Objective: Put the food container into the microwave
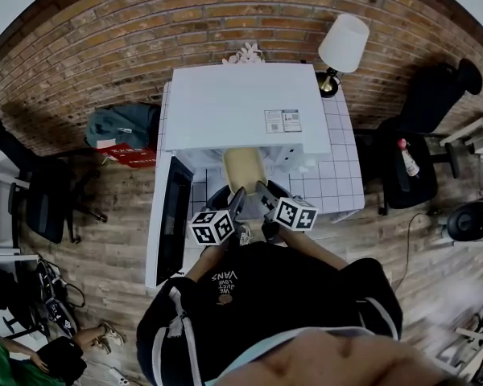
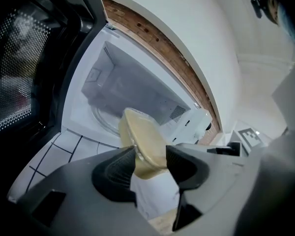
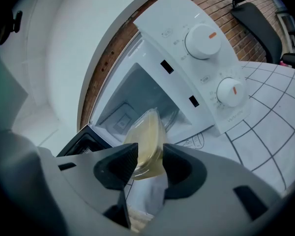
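Brick wall (image 1: 105, 47) far, white tiled table (image 1: 338, 175) below. Microwave (image 1: 245, 107) door (image 1: 174, 215) open at left. Food container (image 1: 245, 168) at cavity mouth, clamped by left gripper (image 2: 151, 161) and right gripper (image 3: 148, 159). Advice: keep level, advance both evenly onto turntable (image 2: 104, 123).

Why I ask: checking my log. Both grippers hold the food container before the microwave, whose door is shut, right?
No: the door of the microwave stands open, as the head view shows. The left gripper and right gripper do hold the food container before it.
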A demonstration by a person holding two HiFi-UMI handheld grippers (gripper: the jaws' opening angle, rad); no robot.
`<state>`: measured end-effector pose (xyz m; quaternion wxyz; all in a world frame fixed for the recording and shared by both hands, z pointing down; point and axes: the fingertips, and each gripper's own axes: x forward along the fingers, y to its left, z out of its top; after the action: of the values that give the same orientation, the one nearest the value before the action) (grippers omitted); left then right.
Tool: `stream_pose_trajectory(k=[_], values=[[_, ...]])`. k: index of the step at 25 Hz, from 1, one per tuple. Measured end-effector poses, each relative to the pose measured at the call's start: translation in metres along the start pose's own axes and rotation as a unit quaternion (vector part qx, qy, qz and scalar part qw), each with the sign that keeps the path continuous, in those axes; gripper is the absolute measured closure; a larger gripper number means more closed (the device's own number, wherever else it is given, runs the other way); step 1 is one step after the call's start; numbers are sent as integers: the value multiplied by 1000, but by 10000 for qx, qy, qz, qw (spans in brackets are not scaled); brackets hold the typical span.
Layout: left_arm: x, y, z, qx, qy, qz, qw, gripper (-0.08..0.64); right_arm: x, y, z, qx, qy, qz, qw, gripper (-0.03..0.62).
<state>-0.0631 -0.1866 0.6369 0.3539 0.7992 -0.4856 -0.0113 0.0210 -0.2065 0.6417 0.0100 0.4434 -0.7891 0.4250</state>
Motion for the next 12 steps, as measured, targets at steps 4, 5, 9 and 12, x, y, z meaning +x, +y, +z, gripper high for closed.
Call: stream_pose_trajectory(k=[4, 5, 9, 12], values=[[7, 8, 8, -57, 14, -17, 10000, 357, 10, -1, 6, 4, -40, -87, 10000, 442], [9, 10, 10, -65, 16, -22, 10000, 357, 13, -1, 8, 23, -55, -82, 9999, 442], [18, 14, 15, -82, 33, -51, 9999, 357, 22, -5, 15, 89, -103, -99, 9999, 442], [24, 16, 19, -79, 50, -70, 9999, 357, 26, -8, 19, 125, -132, -117, 9998, 442]])
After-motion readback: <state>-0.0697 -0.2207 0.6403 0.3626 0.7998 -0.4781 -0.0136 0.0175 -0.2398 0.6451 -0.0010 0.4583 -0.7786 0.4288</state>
